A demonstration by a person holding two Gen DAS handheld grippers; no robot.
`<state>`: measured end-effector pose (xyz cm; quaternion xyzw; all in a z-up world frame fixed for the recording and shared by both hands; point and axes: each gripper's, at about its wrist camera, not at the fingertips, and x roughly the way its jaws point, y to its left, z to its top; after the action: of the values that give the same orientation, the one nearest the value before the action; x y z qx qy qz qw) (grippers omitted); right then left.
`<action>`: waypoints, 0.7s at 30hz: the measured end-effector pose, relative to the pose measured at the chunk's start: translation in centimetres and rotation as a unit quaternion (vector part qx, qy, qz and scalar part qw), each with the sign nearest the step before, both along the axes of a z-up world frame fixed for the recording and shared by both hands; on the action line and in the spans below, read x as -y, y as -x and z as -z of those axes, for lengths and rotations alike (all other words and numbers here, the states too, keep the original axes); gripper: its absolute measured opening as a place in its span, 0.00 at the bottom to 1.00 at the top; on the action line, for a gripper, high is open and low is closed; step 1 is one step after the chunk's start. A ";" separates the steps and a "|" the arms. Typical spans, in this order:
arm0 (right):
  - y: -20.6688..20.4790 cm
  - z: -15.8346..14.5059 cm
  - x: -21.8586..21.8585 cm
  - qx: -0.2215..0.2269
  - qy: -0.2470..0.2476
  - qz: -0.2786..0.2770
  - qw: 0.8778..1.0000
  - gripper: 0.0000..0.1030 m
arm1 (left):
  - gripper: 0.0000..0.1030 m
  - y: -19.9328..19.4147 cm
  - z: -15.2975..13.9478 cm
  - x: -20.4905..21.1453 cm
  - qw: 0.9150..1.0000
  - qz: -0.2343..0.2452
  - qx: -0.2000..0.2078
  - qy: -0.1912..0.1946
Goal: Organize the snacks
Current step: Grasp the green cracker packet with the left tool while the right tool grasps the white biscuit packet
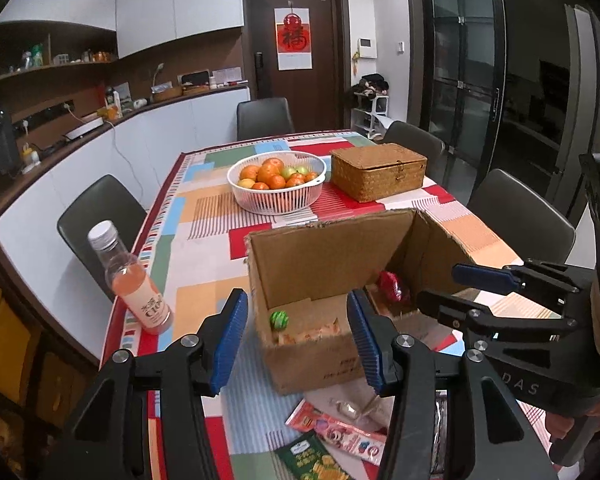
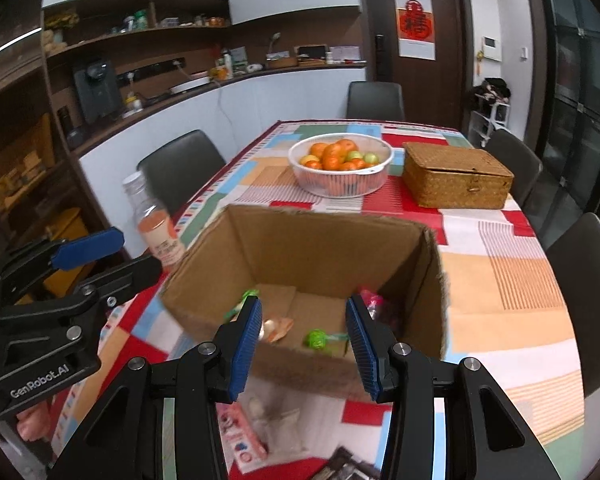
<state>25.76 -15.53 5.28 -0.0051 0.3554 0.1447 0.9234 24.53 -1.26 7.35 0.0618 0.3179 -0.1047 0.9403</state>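
Several snacks already lie in the cardboard box (image 1: 312, 344) near the table's front edge; packets (image 1: 340, 436) still wait before it. Left gripper (image 1: 298, 344) and right gripper (image 2: 302, 350) gape empty.

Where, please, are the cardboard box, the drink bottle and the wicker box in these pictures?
cardboard box (image 1: 300, 264): left wrist view, inner back wall.
drink bottle (image 1: 140, 292): left wrist view, pink-filled body.
wicker box (image 2: 456, 160): right wrist view, middle of the lid.
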 end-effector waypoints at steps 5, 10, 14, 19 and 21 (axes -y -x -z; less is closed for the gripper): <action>1.7 0.8 -0.8 -0.003 -0.002 -0.021 1.000 0.43 | 0.52 1.9 0.4 -0.5 1.000 -0.009 0.003 -0.007; 2.7 1.7 -1.5 -0.014 0.001 -0.035 0.999 0.43 | 0.52 3.3 1.7 -1.2 1.000 -0.017 -0.015 -0.002; 3.2 2.9 -2.1 -0.025 0.016 -0.047 0.998 0.43 | 0.53 3.7 3.7 -1.8 0.999 -0.022 -0.047 0.002; 3.6 4.8 -2.5 -0.051 0.029 -0.053 0.997 0.43 | 0.52 3.9 6.8 -2.1 0.995 -0.032 -0.091 0.005; 3.6 5.7 -2.6 -0.061 0.038 -0.055 0.996 0.43 | 0.52 3.9 8.1 -2.1 0.993 -0.036 -0.110 0.004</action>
<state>22.13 -12.92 -0.41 -0.0503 0.4159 0.1814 0.8897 20.61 0.89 -0.72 0.0344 0.4205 -0.0788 0.9032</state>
